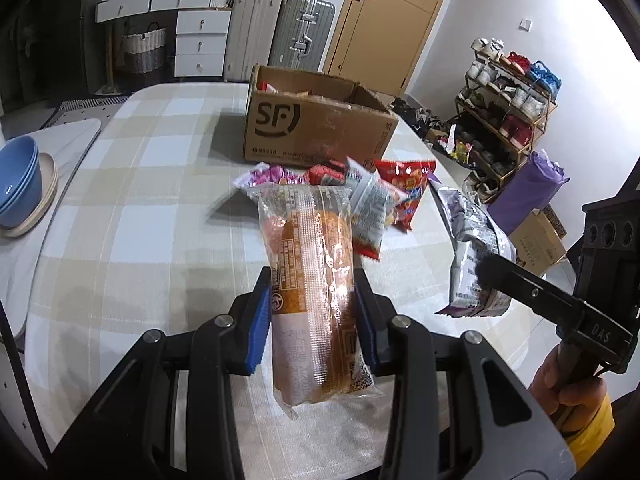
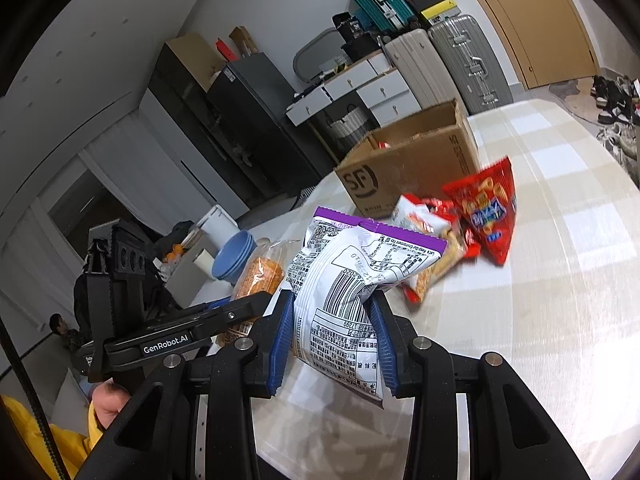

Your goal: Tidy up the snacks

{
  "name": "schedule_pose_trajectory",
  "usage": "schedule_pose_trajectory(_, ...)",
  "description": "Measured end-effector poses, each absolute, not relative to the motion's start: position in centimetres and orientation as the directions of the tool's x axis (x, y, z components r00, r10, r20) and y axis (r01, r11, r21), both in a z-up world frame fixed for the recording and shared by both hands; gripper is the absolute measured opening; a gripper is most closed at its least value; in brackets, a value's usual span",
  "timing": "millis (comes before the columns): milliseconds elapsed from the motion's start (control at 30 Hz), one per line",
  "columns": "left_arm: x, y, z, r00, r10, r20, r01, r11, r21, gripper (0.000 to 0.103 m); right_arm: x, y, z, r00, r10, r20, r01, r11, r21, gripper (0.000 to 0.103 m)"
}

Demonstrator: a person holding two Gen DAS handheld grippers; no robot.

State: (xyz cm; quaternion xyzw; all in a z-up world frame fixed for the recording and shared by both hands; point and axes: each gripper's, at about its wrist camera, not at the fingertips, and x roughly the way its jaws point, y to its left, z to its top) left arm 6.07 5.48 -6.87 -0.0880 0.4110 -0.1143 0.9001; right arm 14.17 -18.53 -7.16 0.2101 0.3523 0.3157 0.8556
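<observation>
Left wrist view: the left gripper (image 1: 314, 316) is clamped on a clear-wrapped bread pack (image 1: 310, 280), its blue pads pressing both sides, the pack held clear of the checked tablecloth (image 1: 140, 208).
Cardboard box: the open box (image 1: 316, 128) stands at 12 o'clock from the bread pack, well apart, some snacks already inside.
Loose snacks: a red chip bag (image 1: 408, 188) and small packets lie between the pack and the box.
Right wrist view: the right gripper (image 2: 334, 340) is clenched on a white and purple snack bag (image 2: 352, 280), lifted off the table.
Box from here: the box (image 2: 416, 160) sits at 1 o'clock, with the red chip bag (image 2: 488, 208) just before it.
Bowls: blue bowls (image 2: 234, 258) at 10 o'clock.
Step in hand: both picks look done; carrying to the box comes next.
Next move: likely bring each snack over the box's open top, then release, without knocking the loose pile.
</observation>
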Motion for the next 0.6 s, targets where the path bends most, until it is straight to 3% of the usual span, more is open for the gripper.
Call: schedule_pose_trajectory(600,9.8,6.5,-6.3,0.616,-0.319,-0.72,0.126,0.942,-0.31,0.034,16.8,-18.2,-4.6,0.571,0.699,-0.43,-0.428,0.701,0.57,0.038)
